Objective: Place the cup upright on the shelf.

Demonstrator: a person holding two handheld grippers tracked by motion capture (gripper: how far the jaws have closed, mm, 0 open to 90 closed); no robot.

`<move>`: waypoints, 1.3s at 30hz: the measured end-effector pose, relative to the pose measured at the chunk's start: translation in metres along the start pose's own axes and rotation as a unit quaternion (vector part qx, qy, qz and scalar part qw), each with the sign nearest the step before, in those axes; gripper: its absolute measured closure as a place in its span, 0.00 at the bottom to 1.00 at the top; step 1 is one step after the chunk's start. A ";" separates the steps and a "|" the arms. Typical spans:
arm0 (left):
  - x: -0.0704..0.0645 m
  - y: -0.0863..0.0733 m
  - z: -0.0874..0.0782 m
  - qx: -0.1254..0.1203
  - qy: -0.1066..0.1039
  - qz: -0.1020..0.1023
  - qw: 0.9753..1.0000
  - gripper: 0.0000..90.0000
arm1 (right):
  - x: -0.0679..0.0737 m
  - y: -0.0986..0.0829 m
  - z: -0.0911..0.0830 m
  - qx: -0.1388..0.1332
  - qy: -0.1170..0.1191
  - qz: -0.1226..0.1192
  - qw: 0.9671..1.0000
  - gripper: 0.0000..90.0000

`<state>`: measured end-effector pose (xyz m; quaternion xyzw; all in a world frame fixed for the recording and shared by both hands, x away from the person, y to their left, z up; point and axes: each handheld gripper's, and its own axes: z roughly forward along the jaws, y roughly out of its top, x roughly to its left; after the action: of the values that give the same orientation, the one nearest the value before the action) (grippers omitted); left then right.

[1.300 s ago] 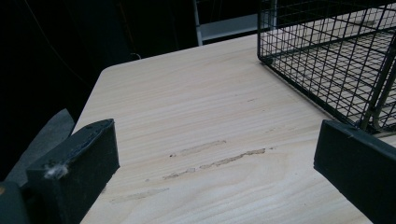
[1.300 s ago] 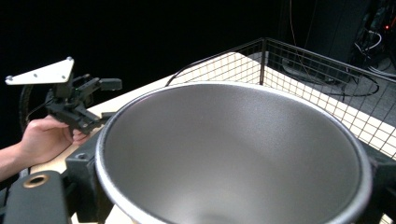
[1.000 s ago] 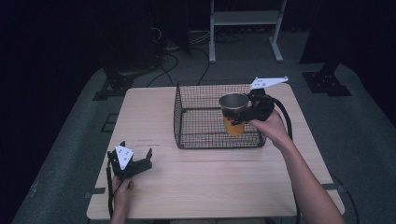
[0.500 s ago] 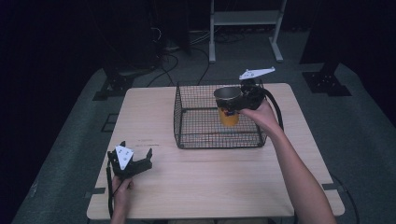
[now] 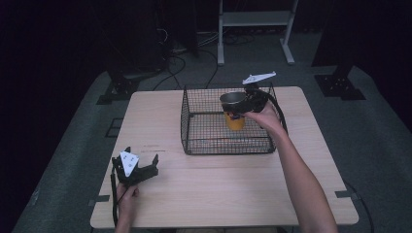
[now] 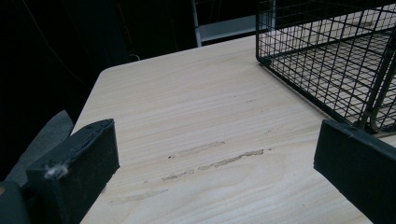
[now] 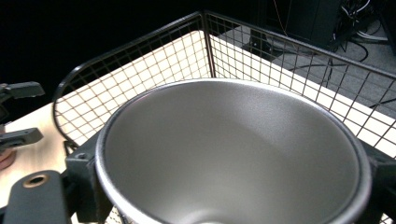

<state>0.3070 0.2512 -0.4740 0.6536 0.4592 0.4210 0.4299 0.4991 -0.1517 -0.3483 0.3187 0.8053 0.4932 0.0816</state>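
At the near left corner of the surface (image 5: 160,116) our left tongs (image 5: 135,168) rest low on the wood, jaws spread wide with nothing between them; in the left gripper view bare wood lies between the two black jaws, and the wire basket's (image 6: 327,60) near corner stands off to the side. We can leave that hand parked there, well apart from the work. Moving right, the wire basket (image 5: 194,121) sits toward the far edge, a little right of the middle. Our right tongs (image 5: 248,101) are closed on the steel cup (image 5: 233,100) with the orange base, gripping it at the rim and holding it upright over the basket's right half, above the mesh floor. In the right gripper view the cup's (image 7: 233,154) open mouth sits between the jaws. To finish well, we judge we should lower it straight down, keep the cup level, stay off the right wall, and open the jaws only once the base rests flat on the mesh.
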 end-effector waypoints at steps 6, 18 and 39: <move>0.000 0.000 0.000 0.000 -0.001 -0.001 1.000 0.00 | -0.009 -0.005 0.015 0.028 -0.011 0.004 1.000 0.13; 0.000 0.000 0.000 0.000 -0.001 0.000 1.000 0.00 | -0.012 -0.011 0.040 0.065 -0.019 -0.006 0.998 0.13; 0.000 0.000 0.000 -0.001 -0.001 -0.001 1.000 0.00 | -0.014 -0.023 0.053 0.104 -0.035 -0.030 0.994 0.10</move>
<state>0.3069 0.2516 -0.4739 0.6533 0.4591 0.4206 0.4308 0.5235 -0.1272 -0.3971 0.3184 0.8580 0.3927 0.0909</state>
